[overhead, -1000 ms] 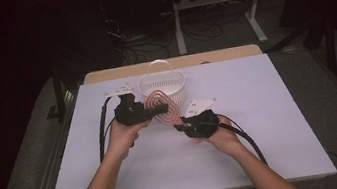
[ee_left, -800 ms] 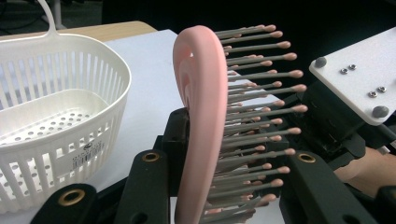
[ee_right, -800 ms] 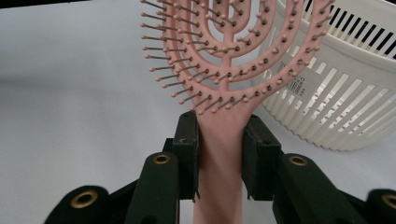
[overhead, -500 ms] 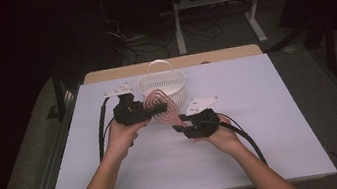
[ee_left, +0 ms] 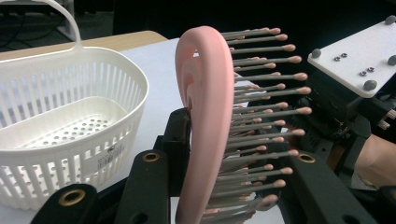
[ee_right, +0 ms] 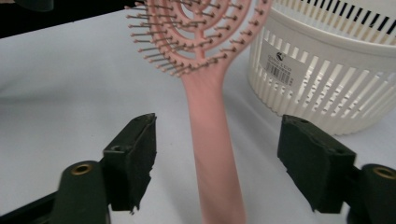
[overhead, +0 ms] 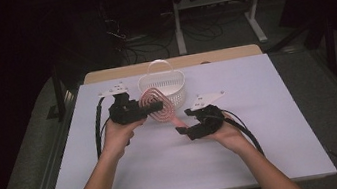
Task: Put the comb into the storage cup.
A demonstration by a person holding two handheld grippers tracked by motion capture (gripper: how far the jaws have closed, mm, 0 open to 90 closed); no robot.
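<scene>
Pink hairbrush (ee_left: pixel 205 116) sits clamped by its head in the left gripper (overhead: pixel 151 108), while the right gripper (ee_right: pixel 219 163) jaws have just opened off its handle, completing the handover beside the white basket (overhead: pixel 176 91).

Your left tongs (overhead: pixel 151 109) were clamped tight, held level and pointing toward your right hand. Your right tongs (overhead: pixel 184 122) had just been opening, their jaws standing apart and pressing on nothing. Both forearms reached in from the near edge, hands gripping the bodies.
</scene>
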